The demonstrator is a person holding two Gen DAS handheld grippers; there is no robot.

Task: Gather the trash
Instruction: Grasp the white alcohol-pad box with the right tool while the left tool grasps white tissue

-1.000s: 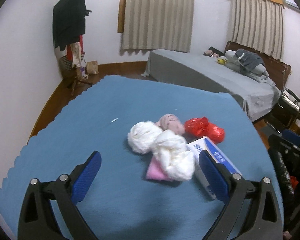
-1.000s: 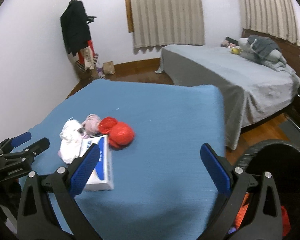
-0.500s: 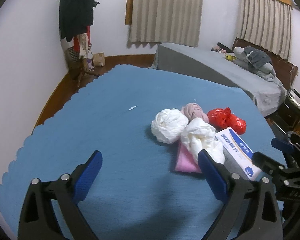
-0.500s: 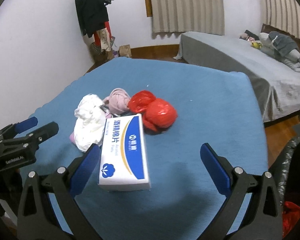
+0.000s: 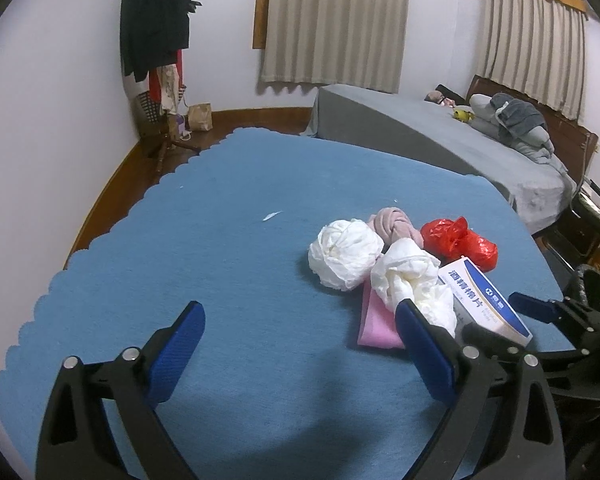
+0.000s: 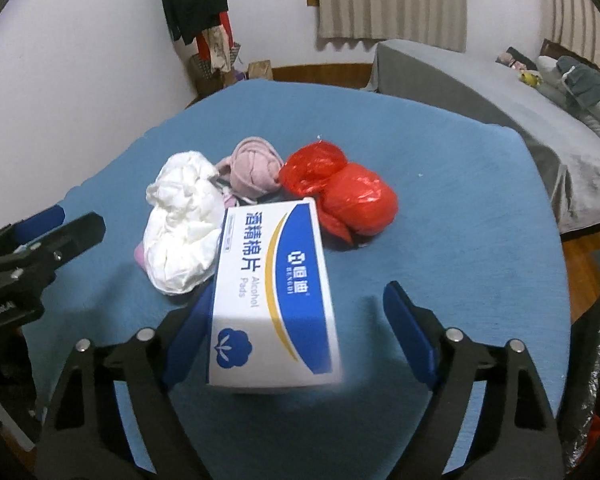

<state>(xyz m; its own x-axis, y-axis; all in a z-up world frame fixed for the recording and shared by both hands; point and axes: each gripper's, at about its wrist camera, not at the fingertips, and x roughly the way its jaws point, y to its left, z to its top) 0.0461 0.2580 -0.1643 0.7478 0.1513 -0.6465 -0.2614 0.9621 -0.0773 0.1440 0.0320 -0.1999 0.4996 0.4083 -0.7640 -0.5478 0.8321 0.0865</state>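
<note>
Plainly, left to right:

Left gripper (image 5: pixel 300 344): jaws spread wide and released, nothing between them but bare blue cloth; its black frame also shows at the left edge of the right wrist view (image 6: pixel 36 248).

Tabletop (image 5: pixel 220 240): covered in a blue cloth with a scalloped edge; it carries all the trash.

Paper scrap (image 5: pixel 272 215): small white fleck on the cloth, well ahead of the left jaws and apart from the pile.

White paper ball (image 5: pixel 345 254): ahead of the left gripper's right finger, touching the rest of the pile.

Crumpled white bag (image 6: pixel 184 236): just ahead of the right gripper's left finger, lying partly on a flat pink piece (image 5: pixel 376 324).

Pink wad (image 6: pixel 254 170): beyond the box, between the white bag and the red bag.

Alcohol pads box (image 6: pixel 274 296): white and blue, lying flat with its near end between the right jaws, close against the left finger and clear of the right one.

Red plastic bag (image 6: pixel 340 192): knotted, ahead of the right jaws, touching the far right corner of the box.

Right gripper (image 6: pixel 300 332): jaws released and wide, straddling the box without pinching it.

Bed (image 6: pixel 480 92): grey cover, well beyond the tabletop on the right.
</note>
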